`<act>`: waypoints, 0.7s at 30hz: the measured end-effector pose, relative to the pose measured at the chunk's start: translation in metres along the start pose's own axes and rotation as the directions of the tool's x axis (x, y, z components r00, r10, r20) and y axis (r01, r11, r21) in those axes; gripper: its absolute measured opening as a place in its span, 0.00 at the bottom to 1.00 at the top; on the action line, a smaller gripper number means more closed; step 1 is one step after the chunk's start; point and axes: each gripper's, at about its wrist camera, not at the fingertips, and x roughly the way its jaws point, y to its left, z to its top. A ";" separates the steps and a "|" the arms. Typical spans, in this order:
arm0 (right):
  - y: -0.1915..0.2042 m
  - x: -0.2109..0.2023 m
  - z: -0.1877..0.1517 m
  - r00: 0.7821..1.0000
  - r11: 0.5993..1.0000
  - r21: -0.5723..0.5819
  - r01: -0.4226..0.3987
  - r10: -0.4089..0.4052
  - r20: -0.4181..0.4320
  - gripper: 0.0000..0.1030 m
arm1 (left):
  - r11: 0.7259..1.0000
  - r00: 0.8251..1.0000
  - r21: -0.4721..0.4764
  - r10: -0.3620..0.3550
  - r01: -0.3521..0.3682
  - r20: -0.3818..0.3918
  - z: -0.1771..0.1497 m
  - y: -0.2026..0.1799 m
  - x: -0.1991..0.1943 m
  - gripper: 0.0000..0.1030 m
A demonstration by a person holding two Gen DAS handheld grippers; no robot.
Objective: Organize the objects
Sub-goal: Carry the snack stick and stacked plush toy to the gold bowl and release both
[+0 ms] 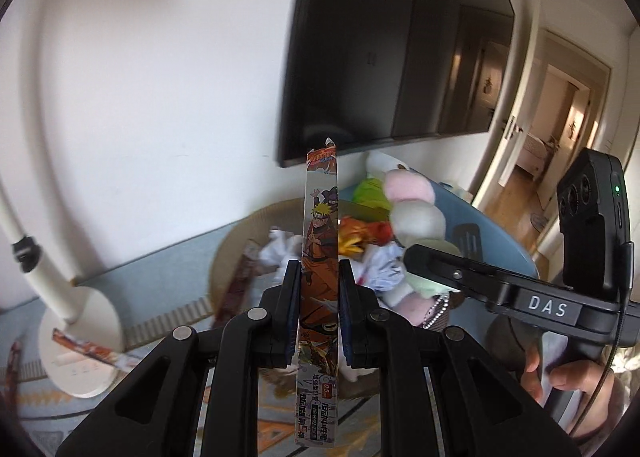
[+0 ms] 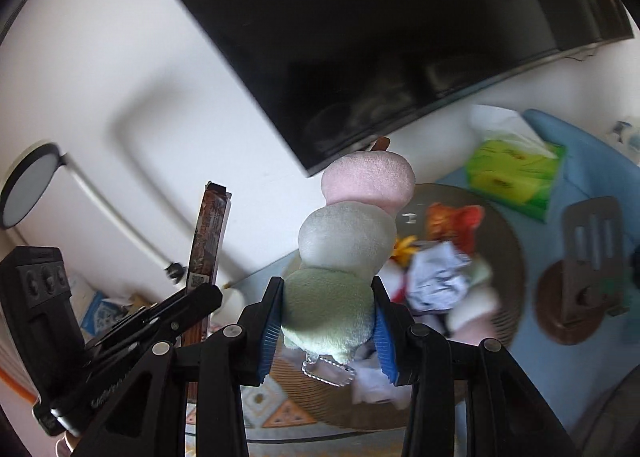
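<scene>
The card pack, a flat printed foil sleeve, stands upright and edge-on, pinched between the pads of the left gripper; the plush dango skewer of pink, white and green balls is squeezed at its green end by the right gripper, a bead chain hanging below; both are held above a round woven basket of crumpled items, with a green tissue box and black television beyond.

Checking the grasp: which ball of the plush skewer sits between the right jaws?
The green ball, the lowest one, with the chain; the white and pink balls stick out beyond.
</scene>
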 end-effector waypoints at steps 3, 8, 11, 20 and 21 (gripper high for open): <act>-0.012 -0.002 0.001 1.000 1.000 0.022 0.017 -0.017 0.005 0.39 | 1.000 1.000 0.022 -0.018 0.018 -0.019 0.004 -0.014 0.011 0.13; -0.017 0.009 0.003 0.999 0.999 0.030 0.034 -0.034 -0.018 0.39 | 0.999 0.998 0.042 -0.032 0.034 -0.045 0.008 -0.025 0.030 0.13; -0.023 0.014 -0.002 0.999 0.998 0.041 0.038 -0.037 -0.033 0.40 | 0.998 0.998 0.057 -0.010 0.013 -0.055 0.005 -0.027 0.039 0.13; -0.048 0.032 -0.009 0.995 0.990 0.122 0.068 -0.058 -0.081 0.69 | 0.968 0.966 0.040 0.251 -0.249 -0.064 0.004 0.001 0.050 1.00; -0.051 0.031 -0.009 0.996 0.989 0.140 0.052 -0.041 -0.083 0.89 | 0.965 0.963 0.018 0.261 -0.260 -0.064 0.004 0.010 0.048 0.99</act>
